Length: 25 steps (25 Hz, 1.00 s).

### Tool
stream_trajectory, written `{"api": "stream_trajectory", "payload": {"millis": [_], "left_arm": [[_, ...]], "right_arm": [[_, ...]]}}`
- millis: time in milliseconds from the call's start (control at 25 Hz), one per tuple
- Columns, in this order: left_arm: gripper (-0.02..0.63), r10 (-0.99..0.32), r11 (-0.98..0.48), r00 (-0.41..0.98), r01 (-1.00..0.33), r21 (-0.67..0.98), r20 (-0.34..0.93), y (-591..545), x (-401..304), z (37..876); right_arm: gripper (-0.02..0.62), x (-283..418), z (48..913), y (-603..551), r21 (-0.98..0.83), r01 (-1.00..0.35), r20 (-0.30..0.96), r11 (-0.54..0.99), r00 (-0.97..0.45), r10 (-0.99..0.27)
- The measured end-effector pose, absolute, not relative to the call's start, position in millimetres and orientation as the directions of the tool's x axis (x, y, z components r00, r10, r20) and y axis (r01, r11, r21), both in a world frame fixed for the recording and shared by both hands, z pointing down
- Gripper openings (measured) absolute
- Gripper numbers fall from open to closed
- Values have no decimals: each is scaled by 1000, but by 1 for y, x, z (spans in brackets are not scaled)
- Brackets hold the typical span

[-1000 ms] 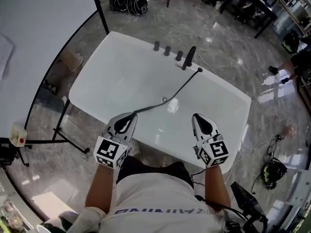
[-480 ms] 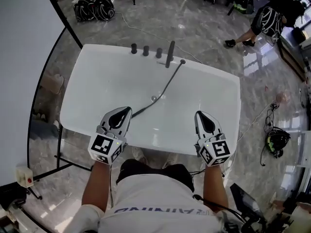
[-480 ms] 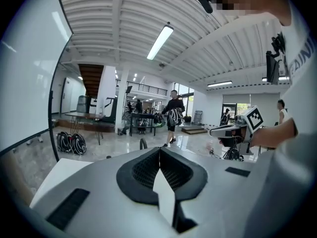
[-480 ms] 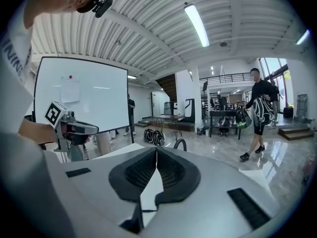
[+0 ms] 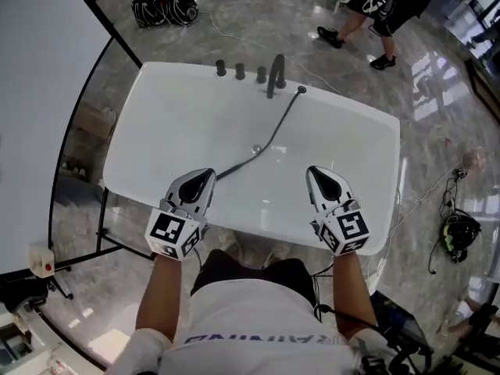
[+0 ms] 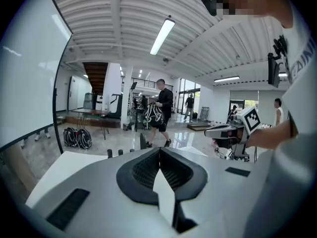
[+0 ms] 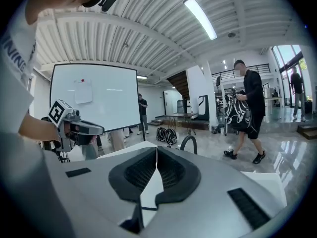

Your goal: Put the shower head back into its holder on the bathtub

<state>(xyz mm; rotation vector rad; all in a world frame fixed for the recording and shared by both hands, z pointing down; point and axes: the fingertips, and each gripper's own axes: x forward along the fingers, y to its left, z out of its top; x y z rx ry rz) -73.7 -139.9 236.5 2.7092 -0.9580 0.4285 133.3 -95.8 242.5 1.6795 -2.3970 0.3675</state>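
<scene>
Two grippers hang over the bathtub's (image 5: 156, 108) near rim in the head view: left gripper (image 5: 201, 180) and right gripper (image 5: 319, 180), well apart. The shower head (image 5: 233, 168) lies inside the bathtub at the near end of its dark hose (image 5: 280, 123), just beside the left gripper's tips. The hose rises to the holder (image 5: 301, 90) on the bathtub's far rim, beside the faucet (image 5: 275, 75).

The left gripper view shows its jaws clenched together on nothing, with the faucet (image 6: 142, 142) on the bathtub's far rim and a walking person (image 6: 161, 108) beyond.

The right gripper view shows the same clenched, empty jaws, and a whiteboard (image 7: 94, 95) past the bathtub.
</scene>
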Motion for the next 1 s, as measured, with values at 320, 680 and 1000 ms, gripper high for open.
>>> {"api": "stream_trajectory", "payload": {"millis": [320, 680, 1000], "left_arm": [[18, -595, -710, 706, -686, 160, 385, -203, -101, 311], [18, -559, -721, 696, -677, 151, 451, -277, -146, 464], [18, -494, -735, 670, -662, 145, 554, -304, -176, 638]], "right_arm": [[14, 96, 326, -175, -48, -895, 379, 443, -426, -821], [14, 21, 498, -249, -65, -821, 539, 568, -507, -672], [30, -51, 693, -274, -53, -710, 683, 702, -539, -493]]}}
